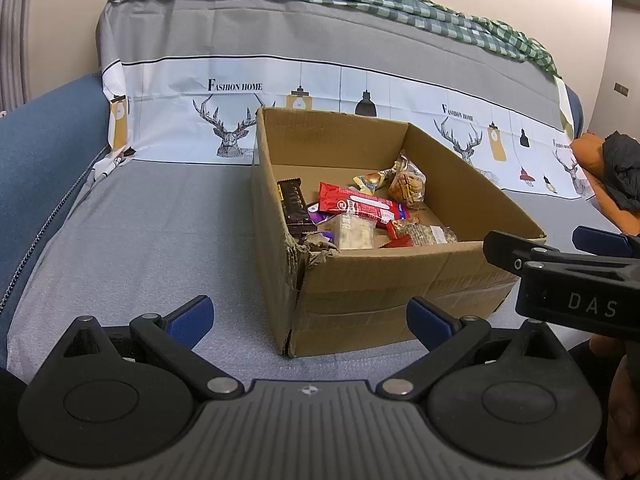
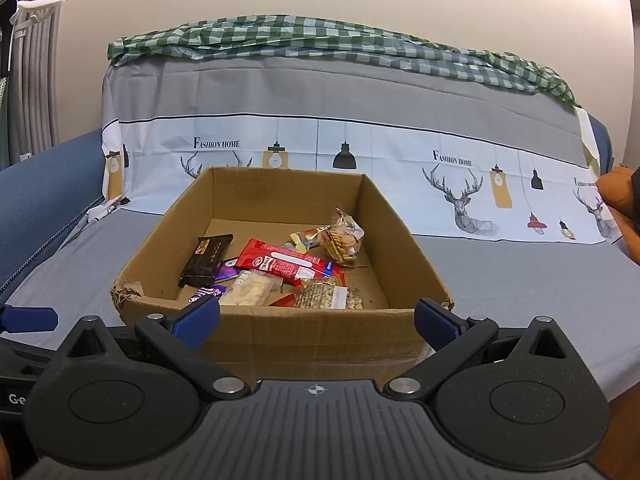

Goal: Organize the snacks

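Observation:
An open cardboard box (image 1: 400, 276) (image 2: 312, 336) stands on the grey sofa seat. Inside lie several snacks: a long red packet (image 1: 360, 204) (image 2: 288, 266), a dark brown chocolate bar (image 1: 295, 206) (image 2: 206, 260), a clear bag of biscuits (image 1: 408, 184) (image 2: 344, 240), a nut bar (image 2: 330, 298) and a white wafer pack (image 2: 248, 292). My left gripper (image 1: 310, 320) is open and empty, in front of the box's near left corner. My right gripper (image 2: 316, 318) is open and empty, just before the box's front wall; it also shows at the right in the left wrist view (image 1: 560, 264).
The sofa back is covered by a grey sheet with deer and lamp prints (image 2: 460, 196) and a green checked cloth (image 2: 320, 40) on top. Orange and black fabric (image 1: 612, 172) lies at the far right. A blue armrest (image 1: 44, 148) is at left.

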`<state>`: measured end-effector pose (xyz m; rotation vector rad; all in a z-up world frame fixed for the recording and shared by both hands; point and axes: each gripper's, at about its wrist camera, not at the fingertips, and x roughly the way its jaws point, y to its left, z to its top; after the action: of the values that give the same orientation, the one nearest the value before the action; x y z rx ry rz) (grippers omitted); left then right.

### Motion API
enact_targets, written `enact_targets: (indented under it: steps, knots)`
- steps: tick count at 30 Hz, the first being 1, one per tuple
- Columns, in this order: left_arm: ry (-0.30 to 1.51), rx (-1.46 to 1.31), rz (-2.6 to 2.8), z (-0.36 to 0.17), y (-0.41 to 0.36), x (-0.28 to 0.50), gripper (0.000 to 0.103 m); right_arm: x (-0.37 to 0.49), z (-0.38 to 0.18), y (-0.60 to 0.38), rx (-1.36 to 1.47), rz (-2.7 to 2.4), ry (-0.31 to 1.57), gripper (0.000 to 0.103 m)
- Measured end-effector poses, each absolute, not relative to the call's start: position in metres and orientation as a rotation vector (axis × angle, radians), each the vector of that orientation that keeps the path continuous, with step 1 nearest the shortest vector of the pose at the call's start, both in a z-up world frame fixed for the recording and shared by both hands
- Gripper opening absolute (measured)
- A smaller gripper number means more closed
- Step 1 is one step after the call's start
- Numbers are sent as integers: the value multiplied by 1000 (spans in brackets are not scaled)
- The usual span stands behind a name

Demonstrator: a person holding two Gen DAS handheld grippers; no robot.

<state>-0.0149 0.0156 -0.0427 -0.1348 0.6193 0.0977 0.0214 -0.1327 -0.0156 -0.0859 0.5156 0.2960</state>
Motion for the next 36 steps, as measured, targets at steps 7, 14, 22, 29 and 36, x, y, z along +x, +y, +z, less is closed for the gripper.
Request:
enact_targets:
  steps: [7,14,22,29,36]
  knots:
    - [617,-133,96,-42,16,-16,103,21,-16,-133,-84,295,515,102]
    - [615,-132,96,-42,15,-16,103,21,-15,-132,-91,298,513,102]
    - [614,-126,93,-42,13,-16,103,21,-15,-132,-91,297,512,102]
    - [611,-124,91,-41,12,-16,103,21,-15,-132,-92,297,512,102]
    - [610,-124,91,-41,12,-16,103,21,-15,-132,-96,298,510,102]
